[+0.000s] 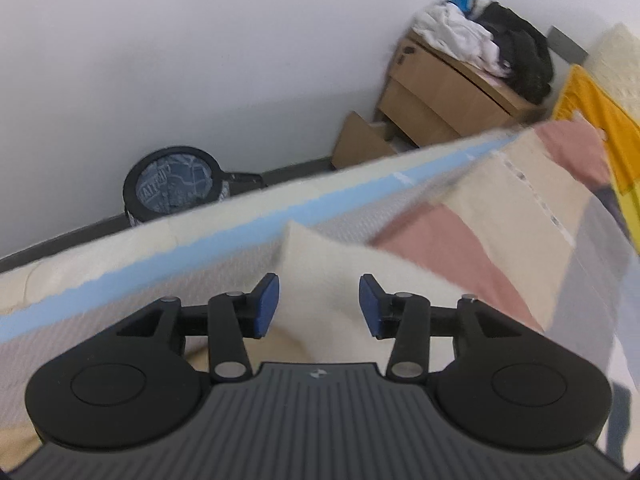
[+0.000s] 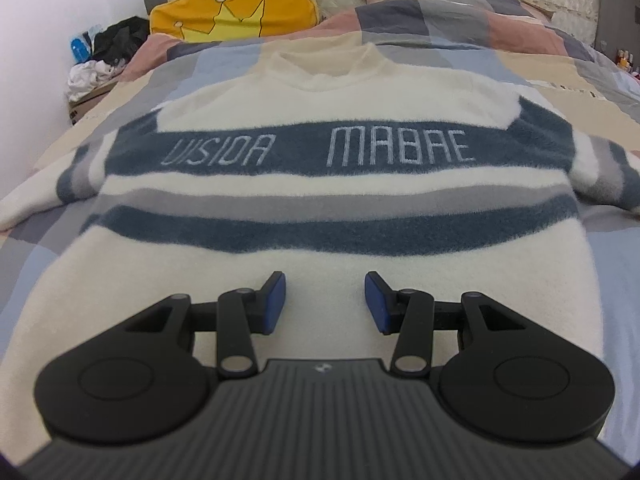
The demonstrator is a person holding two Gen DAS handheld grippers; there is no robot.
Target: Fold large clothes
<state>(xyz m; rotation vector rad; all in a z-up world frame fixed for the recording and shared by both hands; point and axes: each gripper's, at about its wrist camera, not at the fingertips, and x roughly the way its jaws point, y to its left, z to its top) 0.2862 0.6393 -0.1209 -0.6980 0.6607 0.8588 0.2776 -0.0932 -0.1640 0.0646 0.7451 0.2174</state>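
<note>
Tongs first: my right gripper [image 2: 324, 304] hangs half open over the near hem of the cream striped sweater [image 2: 312, 208], gripping nothing. My left gripper [image 1: 319, 306] is parted too, cream sleeve [image 1: 332, 264] loose between its pads. Sweater lies flat on the checked bedspread [image 2: 520, 40], collar far, yellow pillow [image 2: 236, 4] beyond.
</note>
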